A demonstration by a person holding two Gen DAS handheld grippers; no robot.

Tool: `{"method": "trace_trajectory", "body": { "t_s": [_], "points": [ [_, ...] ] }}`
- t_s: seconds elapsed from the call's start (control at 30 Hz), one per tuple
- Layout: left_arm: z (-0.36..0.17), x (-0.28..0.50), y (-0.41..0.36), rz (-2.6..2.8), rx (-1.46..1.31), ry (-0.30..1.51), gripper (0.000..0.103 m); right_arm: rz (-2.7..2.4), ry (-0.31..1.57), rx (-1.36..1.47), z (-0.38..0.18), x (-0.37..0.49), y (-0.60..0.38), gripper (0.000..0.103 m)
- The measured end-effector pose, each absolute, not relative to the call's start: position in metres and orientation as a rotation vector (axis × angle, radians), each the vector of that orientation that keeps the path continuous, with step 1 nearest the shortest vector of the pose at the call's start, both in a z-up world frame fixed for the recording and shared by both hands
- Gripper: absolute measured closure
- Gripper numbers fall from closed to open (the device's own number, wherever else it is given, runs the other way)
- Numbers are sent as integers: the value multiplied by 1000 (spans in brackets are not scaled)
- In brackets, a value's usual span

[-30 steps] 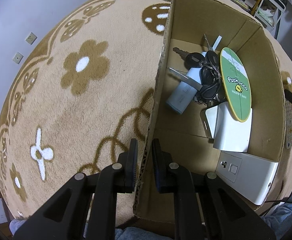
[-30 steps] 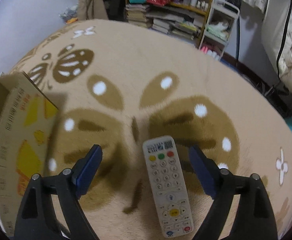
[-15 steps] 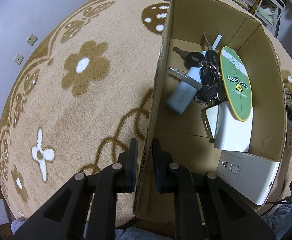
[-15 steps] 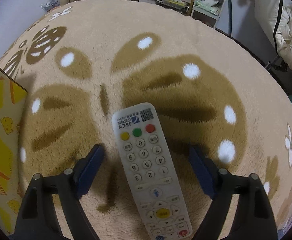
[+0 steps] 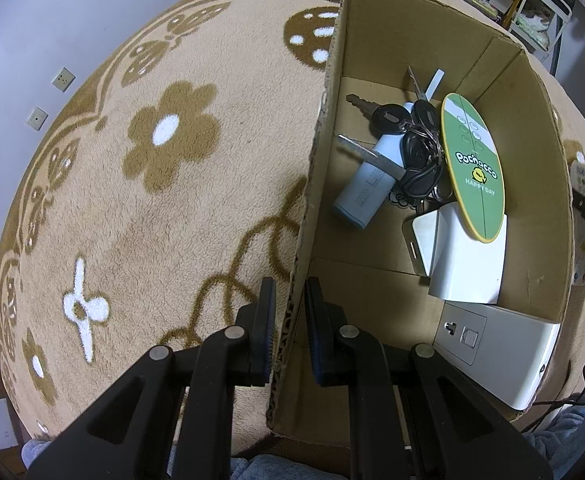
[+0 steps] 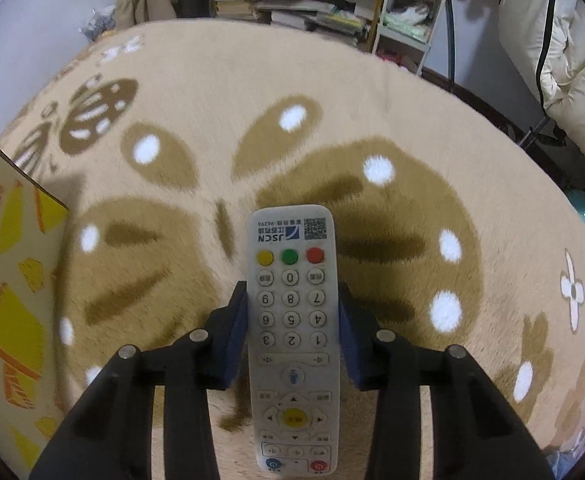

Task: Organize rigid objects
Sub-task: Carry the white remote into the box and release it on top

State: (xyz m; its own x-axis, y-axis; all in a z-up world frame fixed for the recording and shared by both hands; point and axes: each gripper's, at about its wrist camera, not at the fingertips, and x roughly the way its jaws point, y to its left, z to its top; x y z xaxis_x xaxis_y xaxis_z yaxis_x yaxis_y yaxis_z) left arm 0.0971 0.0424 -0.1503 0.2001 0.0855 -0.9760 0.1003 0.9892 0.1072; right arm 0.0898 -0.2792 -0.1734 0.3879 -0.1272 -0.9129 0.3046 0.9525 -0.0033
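White remote [image 6: 292, 320], earlier lying between spread fingers, now sits in the closing right gripper [image 6: 292, 320].

Left wrist view steeply down, close over cardboard box [image 5: 432, 40]; right likewise over rug [image 6: 212, 92]; both share them

One cardboard box [image 5: 532, 184] sits on one big rug [image 5: 172, 208] with brown flowers.

Inside the box there is one bunch of keys [image 5: 416, 148] with black heads; how many keys are in it is hard to tell. There is one pale blue power bank [image 5: 366, 196], one green oval card [image 5: 472, 168], one white flat block [image 5: 468, 272], and one silver phone [image 5: 420, 240] partly under it. One white socket plate [image 5: 496, 348] leans at the box's near corner.

One white remote [image 6: 292, 340] lies on the rug. It has three round colored buttons: one yellow, one green, one red.

There are two wall sockets [image 5: 63, 79] on the wall.
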Motion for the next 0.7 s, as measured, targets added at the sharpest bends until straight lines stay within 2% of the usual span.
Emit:
{"method": "trace_trajectory", "body": {
  "t_s": [0.4,0.7],
  "points": [
    [-150,97,42,-10,161,1370,89,-101,943,200,-93,93,-228,59],
    [-150,97,43,-11,159,1370,88,7,839,249,-62,90,-184,59]
  ]
}}
